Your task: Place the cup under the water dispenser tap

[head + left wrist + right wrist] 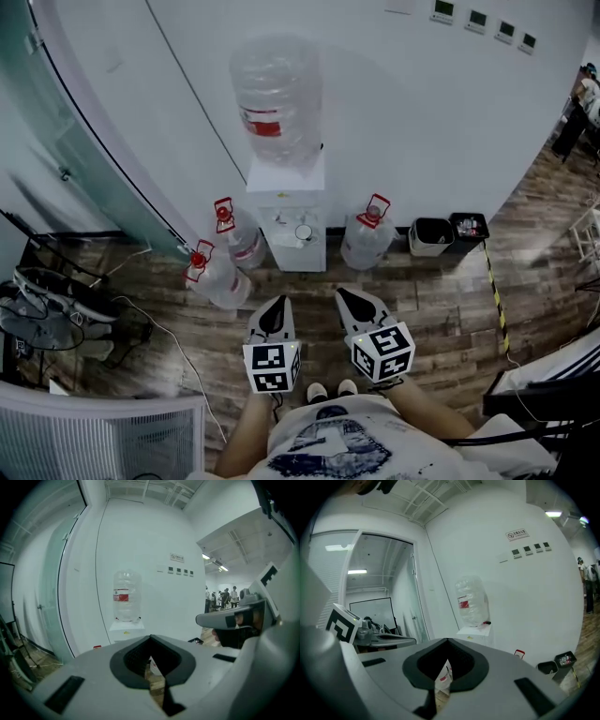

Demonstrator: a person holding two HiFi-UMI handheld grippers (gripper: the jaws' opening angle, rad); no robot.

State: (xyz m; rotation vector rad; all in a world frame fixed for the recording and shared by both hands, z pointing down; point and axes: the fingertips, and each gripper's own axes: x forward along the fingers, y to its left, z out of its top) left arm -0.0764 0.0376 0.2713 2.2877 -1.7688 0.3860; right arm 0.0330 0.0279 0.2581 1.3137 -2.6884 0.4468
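The white water dispenser (291, 220) stands against the wall with a big clear bottle (277, 98) on top. A small white cup (304, 232) sits in its tap recess, under the taps. My left gripper (274, 315) and right gripper (360, 304) hover side by side over the floor, a short way in front of the dispenser, both pointing at it. Both are shut and hold nothing. In the left gripper view the shut gripper (151, 637) faces the dispenser's bottle (126, 602). The right gripper view shows that gripper (447, 641) shut too, below the bottle (472, 602).
Three spare water bottles with red handles stand on the wood floor: two left of the dispenser (220, 277) (242, 239), one on its right (367, 239). Two small bins (431, 236) (469, 228) stand further right. A fan (37, 319), cables and a white ribbed unit (94, 436) lie at left.
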